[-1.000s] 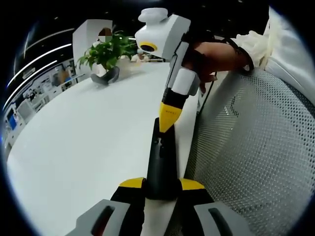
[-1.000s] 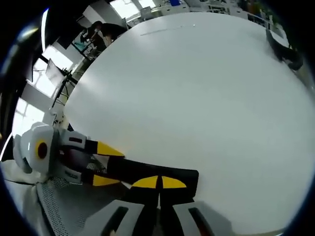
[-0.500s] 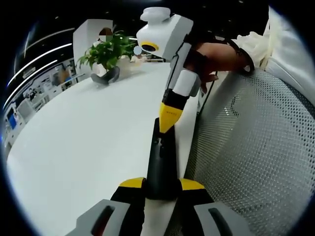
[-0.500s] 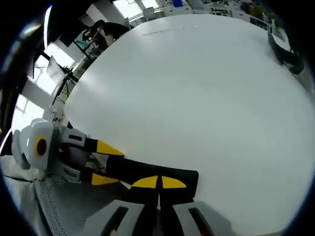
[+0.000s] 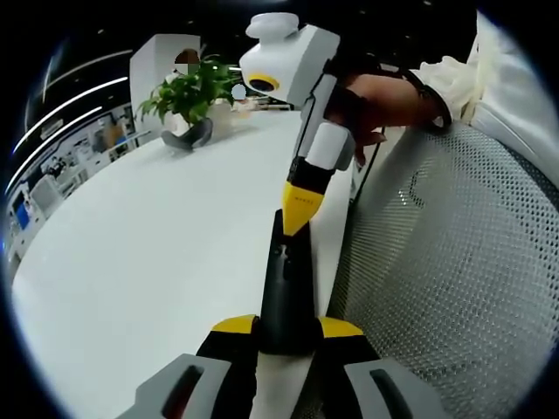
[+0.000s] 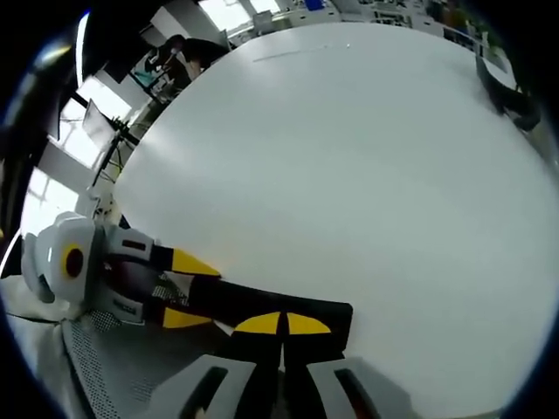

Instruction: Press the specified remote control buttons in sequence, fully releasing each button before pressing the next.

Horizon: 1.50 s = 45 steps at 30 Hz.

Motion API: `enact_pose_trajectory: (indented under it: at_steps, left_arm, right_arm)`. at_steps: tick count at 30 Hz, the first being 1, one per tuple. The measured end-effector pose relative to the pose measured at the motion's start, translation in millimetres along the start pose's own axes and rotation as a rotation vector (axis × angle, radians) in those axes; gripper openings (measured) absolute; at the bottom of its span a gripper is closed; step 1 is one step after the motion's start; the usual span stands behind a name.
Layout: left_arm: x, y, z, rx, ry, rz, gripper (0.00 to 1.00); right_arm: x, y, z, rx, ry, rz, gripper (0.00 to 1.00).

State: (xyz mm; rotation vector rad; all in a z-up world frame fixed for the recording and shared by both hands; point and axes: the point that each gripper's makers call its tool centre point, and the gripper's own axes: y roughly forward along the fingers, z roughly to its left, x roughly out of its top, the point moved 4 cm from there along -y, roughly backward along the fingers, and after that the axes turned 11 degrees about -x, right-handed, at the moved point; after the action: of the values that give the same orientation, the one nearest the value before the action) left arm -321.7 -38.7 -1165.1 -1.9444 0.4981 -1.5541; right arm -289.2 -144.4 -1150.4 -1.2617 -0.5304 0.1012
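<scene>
A black remote control (image 5: 284, 288) lies lengthwise over the white table's edge. My left gripper (image 5: 286, 327) is shut on its near end, a yellow jaw on each side. In the left gripper view my right gripper (image 5: 297, 220) comes down from above, shut, with its yellow tip against the remote's upper face near the far end. In the right gripper view the remote (image 6: 236, 305) runs sideways under my right gripper (image 6: 281, 325), whose jaws are closed together. The left gripper (image 6: 199, 294) clasps the remote from the left there.
The white table (image 5: 157, 236) stretches away to the left, with a potted plant (image 5: 188, 96) at its far end. A grey mesh chair (image 5: 454, 262) stands close on the right. A person's hand (image 5: 384, 96) holds the right gripper. A dark object (image 6: 502, 87) sits at the table's far edge.
The right gripper's body rocked very slightly and came back. Its tip stays on the remote, and the left gripper and remote have not moved.
</scene>
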Motion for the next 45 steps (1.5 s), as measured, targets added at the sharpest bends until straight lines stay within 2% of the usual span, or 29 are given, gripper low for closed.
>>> enact_pose_trajectory:
  at_steps: [14,21,25,32,38,45]
  left_arm:
    - [2.5,2,-1.1,-0.003,0.013,0.003,0.24]
    - [3.7,5,-5.1,-0.018,0.024,0.013,0.24]
    - [4.9,6,-9.3,-0.053,-0.017,-0.009,0.24]
    - [4.7,8,-10.8,-0.047,0.028,0.005,0.24]
    - [4.7,8,-11.1,-0.043,0.044,0.011,0.24]
    - [4.6,8,-10.6,-0.043,0.042,0.008,0.24]
  right_arm:
    - [0.0,-1,-3,-0.02,-0.021,0.007,0.0]
    - [3.2,-3,3,0.01,-0.034,-0.019,0.0]
    - [2.0,-2,7,0.017,-0.064,-0.017,0.0]
    - [0.6,-1,15,0.049,-0.102,-0.015,0.0]
    - [-4.3,4,16,0.032,-0.136,0.014,0.0]
    - [-3.5,2,16,0.037,-0.125,0.008,0.0]
